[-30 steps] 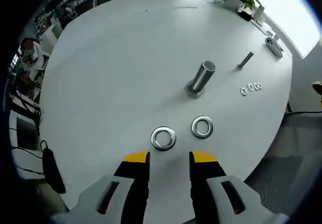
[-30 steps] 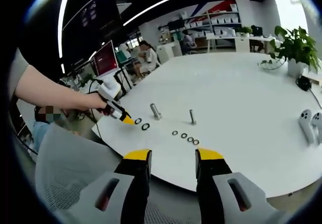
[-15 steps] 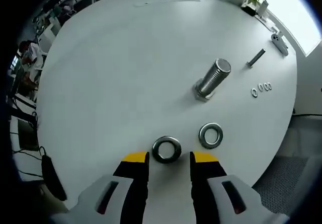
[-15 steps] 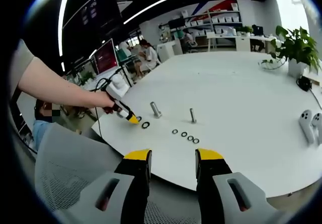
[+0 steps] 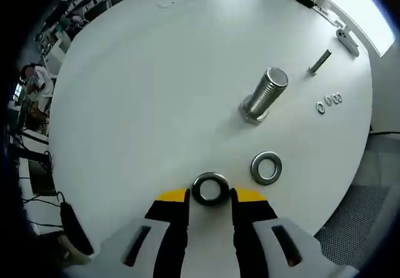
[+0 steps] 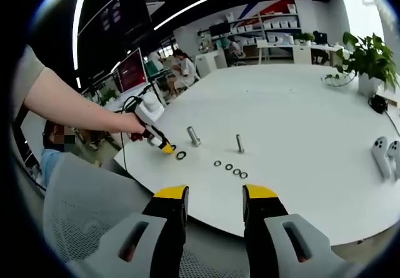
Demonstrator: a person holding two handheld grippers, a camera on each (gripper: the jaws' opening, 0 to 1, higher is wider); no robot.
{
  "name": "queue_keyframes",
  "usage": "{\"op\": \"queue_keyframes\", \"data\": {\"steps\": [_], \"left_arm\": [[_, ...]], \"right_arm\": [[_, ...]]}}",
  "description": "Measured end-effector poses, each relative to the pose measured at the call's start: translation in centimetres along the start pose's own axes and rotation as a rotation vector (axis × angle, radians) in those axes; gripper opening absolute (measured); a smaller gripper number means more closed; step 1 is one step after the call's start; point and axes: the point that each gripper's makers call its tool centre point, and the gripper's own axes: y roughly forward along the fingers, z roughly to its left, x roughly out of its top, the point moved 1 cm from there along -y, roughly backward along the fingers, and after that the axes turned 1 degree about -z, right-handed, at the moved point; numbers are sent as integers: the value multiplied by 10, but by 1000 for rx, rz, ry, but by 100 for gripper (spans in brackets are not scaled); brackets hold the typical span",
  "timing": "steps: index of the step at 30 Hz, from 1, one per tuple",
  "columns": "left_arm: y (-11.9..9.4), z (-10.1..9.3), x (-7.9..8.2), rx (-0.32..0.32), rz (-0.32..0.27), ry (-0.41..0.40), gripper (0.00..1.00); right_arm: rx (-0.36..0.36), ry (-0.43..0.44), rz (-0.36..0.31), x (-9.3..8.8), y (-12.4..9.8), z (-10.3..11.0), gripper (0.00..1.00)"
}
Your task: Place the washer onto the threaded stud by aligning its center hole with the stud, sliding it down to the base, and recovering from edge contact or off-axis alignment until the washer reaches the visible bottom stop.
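On the round white table (image 5: 144, 84) a large steel washer (image 5: 209, 188) lies flat right between the yellow tips of my left gripper (image 5: 209, 195), whose jaws stand open on either side of it. A second large washer (image 5: 266, 167) lies just to its right. Farther on, the thick threaded stud (image 5: 265, 94) stands upright on its hex base. In the right gripper view a person's hand holds the left gripper (image 6: 159, 142) at the table edge, near the stud (image 6: 193, 137) and the washer (image 6: 181, 155). My right gripper (image 6: 215, 193) hangs open off the table, holding nothing.
A thin bolt (image 5: 320, 61) and three small washers (image 5: 329, 102) lie beyond the stud. White controllers (image 6: 382, 153) rest at the right, with a potted plant (image 6: 369, 56) behind. A grey mesh chair (image 6: 81, 222) stands below the table edge. Desks and people fill the background.
The left gripper has moved forward and down to the table, so the near washer now sits between its tips. The right gripper has stayed still.
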Motion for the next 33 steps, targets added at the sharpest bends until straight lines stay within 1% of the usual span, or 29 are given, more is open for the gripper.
{"op": "queue_keyframes", "data": {"steps": [3,5,8,11,15,20,24,27,30,33], "left_arm": [[1,0,0,0,5,12,25],[1,0,0,0,8,7,25],[-1,1,0,5,-2,-22,24],[1,2,1,9,-7,-22,21],[-1,0,0,13,-9,-26,21],[-1,-1,-1,8,1,-11,21],[-1,-3,-5,4,12,-4,21],[-3,-9,-14,-14,58,28,21],[-7,-14,-27,-25,119,75,21],[-8,-17,-32,-25,127,95,21]], "right_arm": [[1,2,-1,0,0,0,36],[3,-2,2,0,0,1,36],[2,-6,6,-1,0,1,36],[0,-2,1,0,0,0,36],[-1,-3,4,-1,0,0,36],[-2,0,0,0,0,0,36],[-2,3,-3,0,0,0,36],[-1,3,-4,0,-1,0,36],[0,3,-5,0,-1,0,36],[0,7,-11,1,-1,0,36]]}}
